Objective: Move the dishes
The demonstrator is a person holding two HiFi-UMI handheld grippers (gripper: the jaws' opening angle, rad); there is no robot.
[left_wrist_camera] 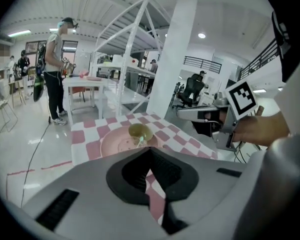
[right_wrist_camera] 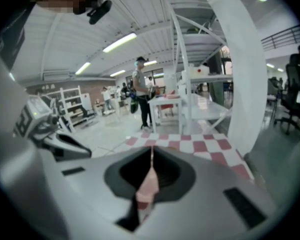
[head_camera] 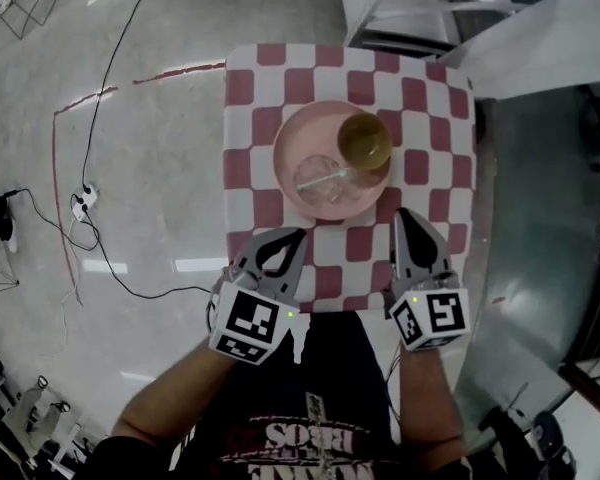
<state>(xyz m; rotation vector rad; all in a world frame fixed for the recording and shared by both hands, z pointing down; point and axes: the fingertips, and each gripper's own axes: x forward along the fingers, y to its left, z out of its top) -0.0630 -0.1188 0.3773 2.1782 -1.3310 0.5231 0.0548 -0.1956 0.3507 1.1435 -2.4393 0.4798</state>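
Approach step, dishes untouched. My left gripper (head_camera: 292, 238) and right gripper (head_camera: 408, 218) hover over the near edge of the table (head_camera: 250, 88), jaws together, holding nothing. The pink plate (head_camera: 300, 138) carrying the bowl (head_camera: 365, 140) sits mid-table, farther off. Next, probably: open and reach its rim.

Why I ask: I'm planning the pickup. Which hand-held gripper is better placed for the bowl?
Probably right: the bowl sits on the plate's right side, nearer the right hand-held gripper.
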